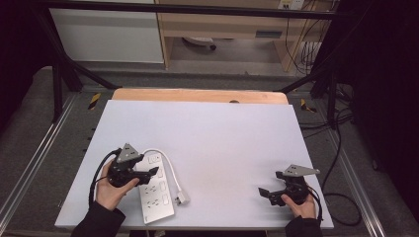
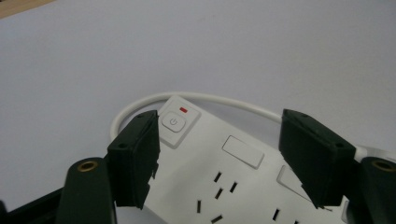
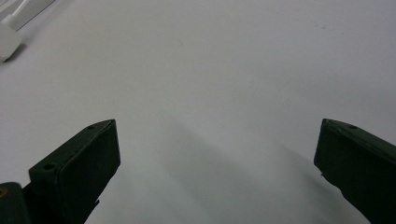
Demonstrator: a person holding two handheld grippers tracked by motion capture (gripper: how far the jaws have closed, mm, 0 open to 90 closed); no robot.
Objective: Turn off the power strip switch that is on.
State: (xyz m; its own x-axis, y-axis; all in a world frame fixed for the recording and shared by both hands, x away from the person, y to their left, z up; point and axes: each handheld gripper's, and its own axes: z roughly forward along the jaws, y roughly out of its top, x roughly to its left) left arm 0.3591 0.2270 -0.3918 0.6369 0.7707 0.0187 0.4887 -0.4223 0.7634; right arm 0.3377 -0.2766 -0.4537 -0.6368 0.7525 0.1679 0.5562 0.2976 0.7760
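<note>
Hovering over a white power strip [image 2: 233, 182], the left gripper [image 2: 219, 158] stands part open, holding nothing; the rigid, light, slick casing sits between its jaws, best pinched across its long sides.

This looks like a lab or test room. A white board [image 1: 207, 143] lies on a wooden table [image 1: 197, 95] inside a black metal frame [image 1: 188, 9], with loose cables [image 1: 341, 148] on grey carpet [image 1: 29, 128] at 3 o'clock. At 12 o'clock stands a plain wooden desk [image 1: 222, 24] with wall sockets [image 1: 291, 4].
</note>
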